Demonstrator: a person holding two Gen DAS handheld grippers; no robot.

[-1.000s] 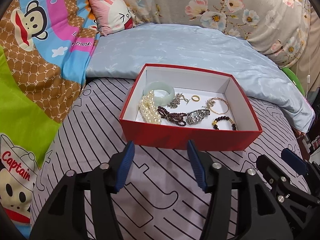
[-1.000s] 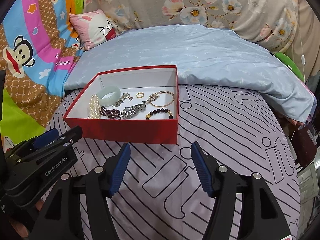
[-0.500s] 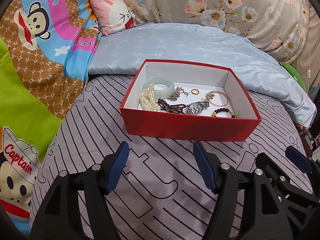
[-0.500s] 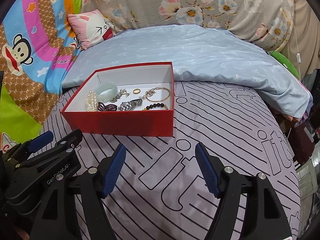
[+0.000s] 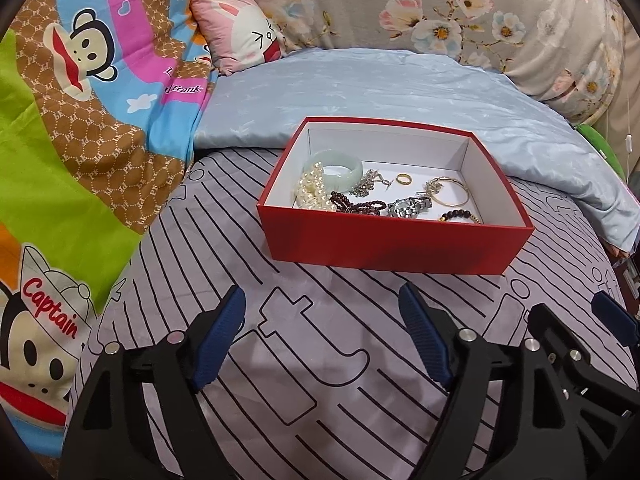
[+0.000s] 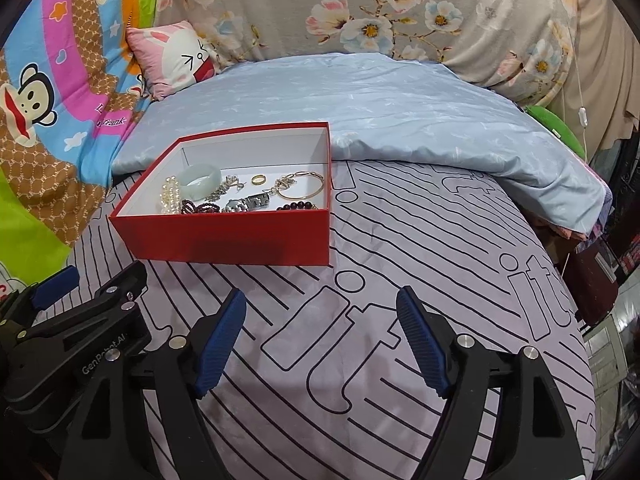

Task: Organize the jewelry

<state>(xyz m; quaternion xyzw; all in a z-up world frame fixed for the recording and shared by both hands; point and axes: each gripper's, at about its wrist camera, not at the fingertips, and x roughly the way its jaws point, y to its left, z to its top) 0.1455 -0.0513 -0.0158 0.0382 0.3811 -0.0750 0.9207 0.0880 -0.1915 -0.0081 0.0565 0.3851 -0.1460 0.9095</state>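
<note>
A red box (image 5: 396,246) with a white inside sits on the striped bedsheet; it also shows in the right wrist view (image 6: 232,240). It holds a pale green bangle (image 5: 340,168), a pearl bracelet (image 5: 314,192), a dark bead bracelet (image 5: 358,204), a silver watch (image 5: 410,206), a gold ring (image 5: 403,179) and a gold bangle (image 5: 452,196). My left gripper (image 5: 322,320) is open and empty, in front of the box. My right gripper (image 6: 320,320) is open and empty, in front of the box's right corner.
A light blue quilt (image 5: 380,92) lies behind the box. A cartoon blanket (image 5: 80,120) rises on the left, with a pink pillow (image 5: 240,40) at the back. The bed's right edge (image 6: 588,280) drops off to clutter.
Both grippers have drawn back from the box and the left has shifted left; the box looks farther and more to the right. Both stay open.
</note>
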